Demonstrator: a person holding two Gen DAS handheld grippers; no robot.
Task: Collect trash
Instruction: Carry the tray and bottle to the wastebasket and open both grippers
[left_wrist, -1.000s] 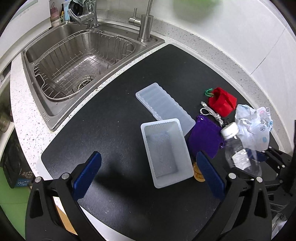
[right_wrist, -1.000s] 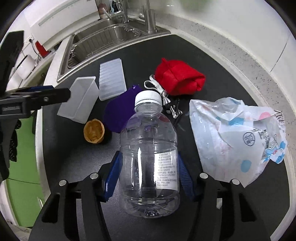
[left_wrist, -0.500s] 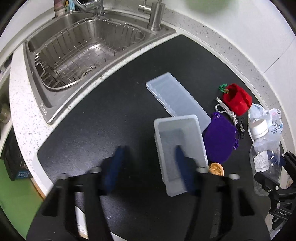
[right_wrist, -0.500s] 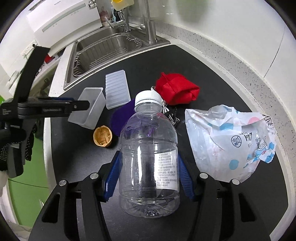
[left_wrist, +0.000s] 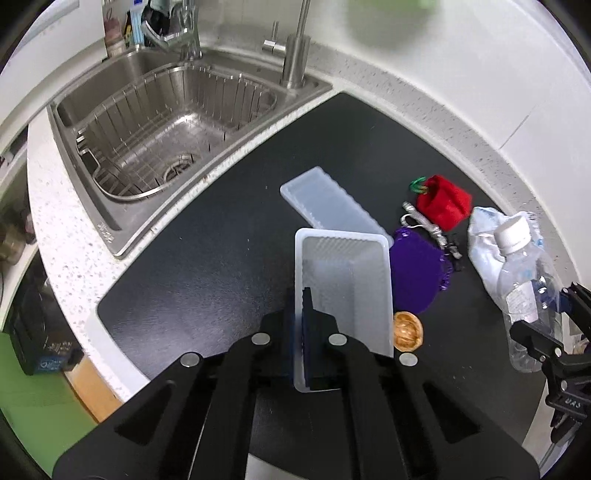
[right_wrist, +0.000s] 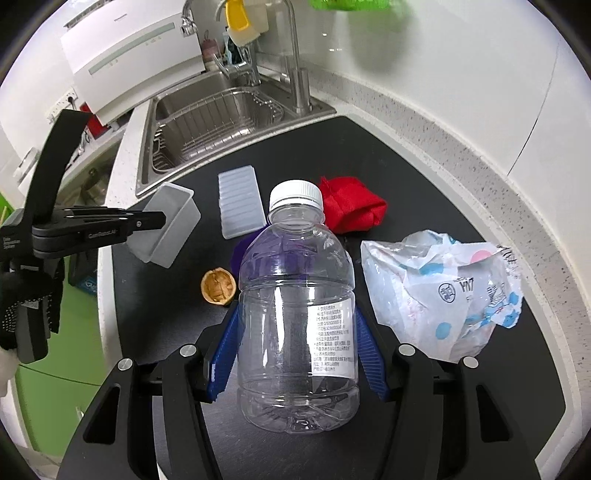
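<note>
Left jaws, wide apart a second ago, have closed on the near-left wall of the translucent bin (left_wrist: 343, 291); right gripper (right_wrist: 295, 354) unchanged, clamped on the bottle (right_wrist: 297, 306).

Left gripper (left_wrist: 304, 332) pinches the thin wall, one pad inside, one outside; the bin looks tipped in the right wrist view. Judgement: steady the bin with its mouth up and bring the bottle over it at 12 o'clock before releasing, so the tall bottle does not tip the light bin. Bottle: clear, ribbed, rigid plastic with a white screw cap, empty. Remaining on the black counter (left_wrist: 221, 236): walnut shell (right_wrist: 218, 287) at 9 o'clock of the bottle, crumpled plastic bag (right_wrist: 443, 291) at 3 o'clock, red cloth (right_wrist: 351, 210), purple pouch (left_wrist: 417, 273), and ridged lid (left_wrist: 328, 203).
</note>
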